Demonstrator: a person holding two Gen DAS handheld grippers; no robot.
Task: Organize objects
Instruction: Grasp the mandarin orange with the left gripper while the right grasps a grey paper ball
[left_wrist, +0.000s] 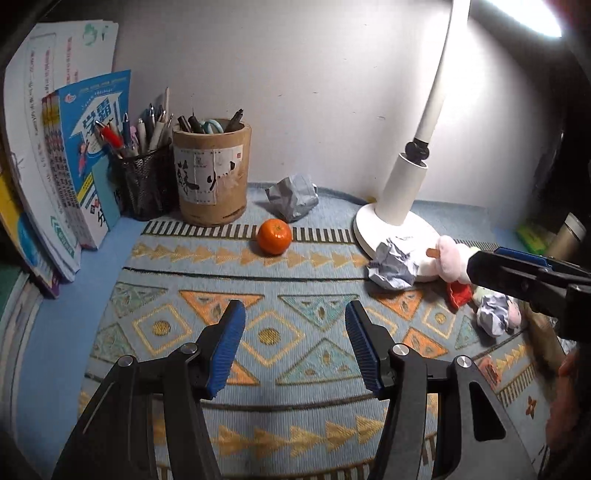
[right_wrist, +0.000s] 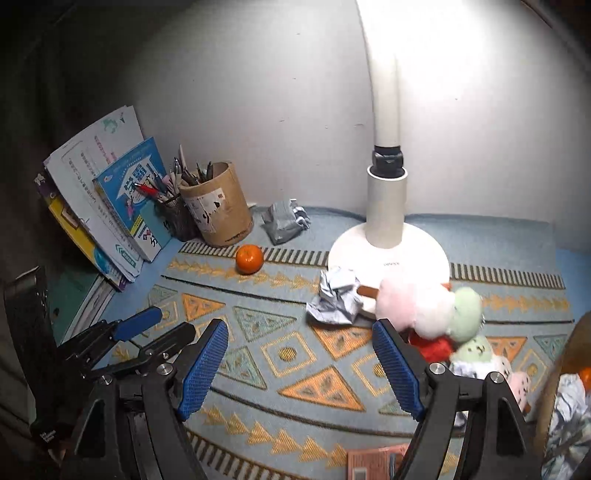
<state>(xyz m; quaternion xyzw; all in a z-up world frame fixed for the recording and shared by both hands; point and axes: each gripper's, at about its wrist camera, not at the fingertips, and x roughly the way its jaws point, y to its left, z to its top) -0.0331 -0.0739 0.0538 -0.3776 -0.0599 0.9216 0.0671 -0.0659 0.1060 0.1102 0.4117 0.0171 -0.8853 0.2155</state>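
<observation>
We see a patterned mat (left_wrist: 295, 325) on the table, white wall (left_wrist: 295, 74) behind, lamp (right_wrist: 386, 206) lit; both tools, left (left_wrist: 295, 347) and right (right_wrist: 301, 365), gape empty.

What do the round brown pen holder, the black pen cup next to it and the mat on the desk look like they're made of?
Brown pen holder: likely cardboard tube, matte, with a thick raw rim and a pasted paper label.
Black pen cup: probably metal wire mesh, since pens show through its grid.
Mat: woven fabric, matte, with visible weave texture in the pattern.
</observation>
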